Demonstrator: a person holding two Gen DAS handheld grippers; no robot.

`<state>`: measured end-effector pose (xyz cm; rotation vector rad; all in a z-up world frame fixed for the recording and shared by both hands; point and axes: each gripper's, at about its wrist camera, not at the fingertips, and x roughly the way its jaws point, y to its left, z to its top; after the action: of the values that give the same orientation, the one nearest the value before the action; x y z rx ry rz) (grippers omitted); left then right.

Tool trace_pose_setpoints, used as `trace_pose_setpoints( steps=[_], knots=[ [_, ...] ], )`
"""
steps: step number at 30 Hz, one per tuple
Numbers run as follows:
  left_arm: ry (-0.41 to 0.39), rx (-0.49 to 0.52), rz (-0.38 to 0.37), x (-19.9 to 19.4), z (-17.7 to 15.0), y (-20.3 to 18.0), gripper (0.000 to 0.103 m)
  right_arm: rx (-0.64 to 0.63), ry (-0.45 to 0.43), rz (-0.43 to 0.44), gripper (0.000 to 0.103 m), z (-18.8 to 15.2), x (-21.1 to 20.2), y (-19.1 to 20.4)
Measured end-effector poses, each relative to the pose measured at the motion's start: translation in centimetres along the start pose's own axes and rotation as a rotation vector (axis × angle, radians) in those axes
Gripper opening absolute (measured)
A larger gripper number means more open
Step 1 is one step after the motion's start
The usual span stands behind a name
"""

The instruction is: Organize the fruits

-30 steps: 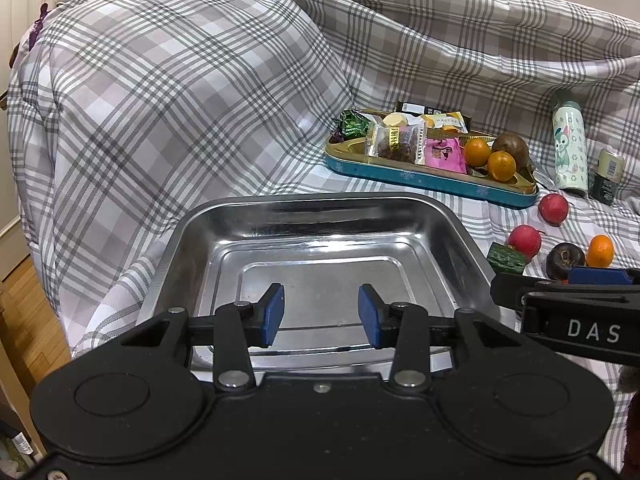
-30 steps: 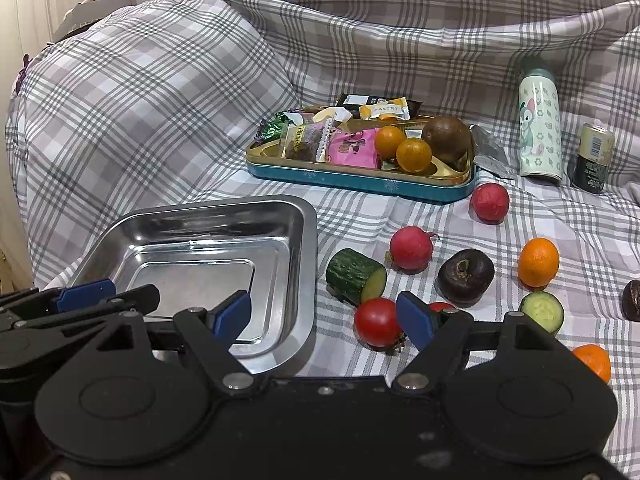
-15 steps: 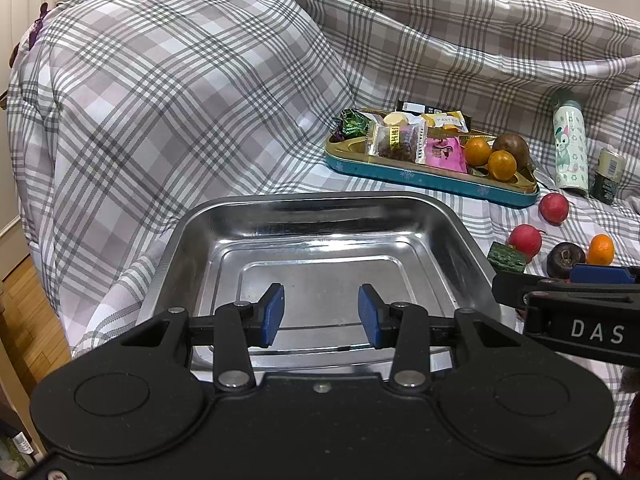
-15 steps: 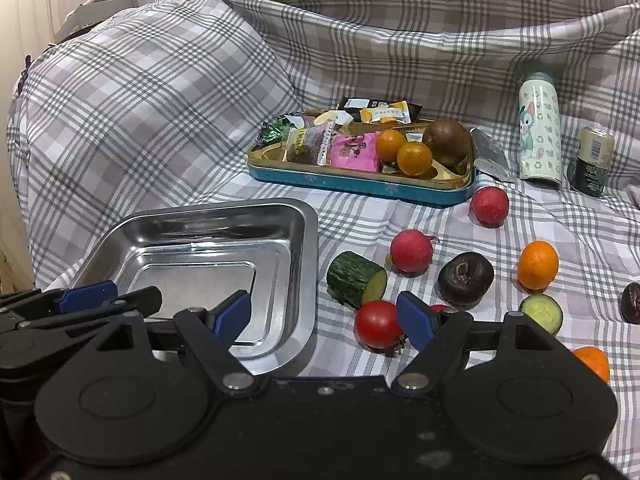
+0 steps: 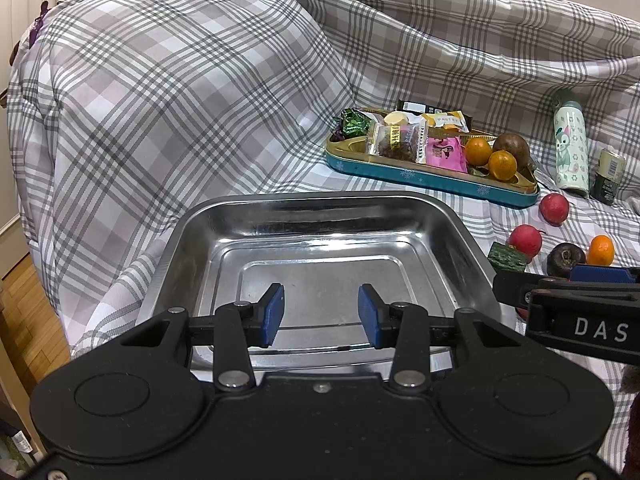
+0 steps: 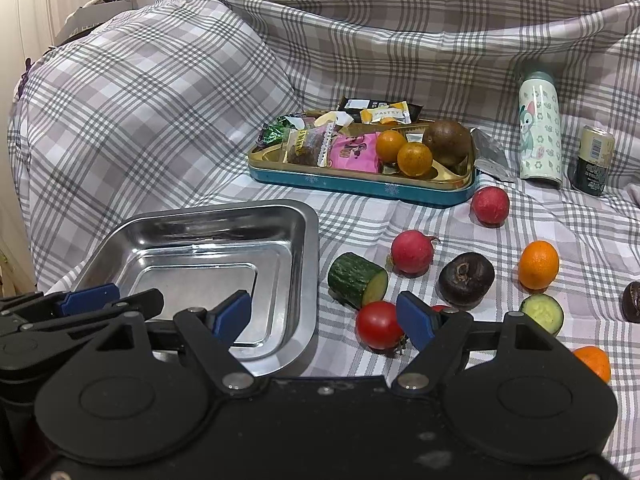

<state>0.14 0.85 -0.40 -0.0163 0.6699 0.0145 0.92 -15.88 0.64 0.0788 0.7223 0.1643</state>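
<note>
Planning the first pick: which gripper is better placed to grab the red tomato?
Right. The right gripper is open with the tomato just ahead between its fingers; the left gripper hangs over the steel tray.

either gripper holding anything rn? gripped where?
Nothing held. Left gripper is open over the steel tray; right gripper is open, the tomato beyond its pads, ungripped.

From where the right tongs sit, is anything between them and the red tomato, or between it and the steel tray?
Nothing visible. The tomato lies just ahead of the open right tongs, with bare cloth across to the tray.
</note>
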Motion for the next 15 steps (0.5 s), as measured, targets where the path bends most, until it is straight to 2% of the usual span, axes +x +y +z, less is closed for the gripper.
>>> trace_pose_setpoints(
  steps=[15],
  knots=[
    [-0.014, 0.012, -0.007, -0.25, 0.1, -0.27, 0.049, 0.029, -0.01, -0.008, 0.081, 0.0, 0.06, -0.28]
  ],
)
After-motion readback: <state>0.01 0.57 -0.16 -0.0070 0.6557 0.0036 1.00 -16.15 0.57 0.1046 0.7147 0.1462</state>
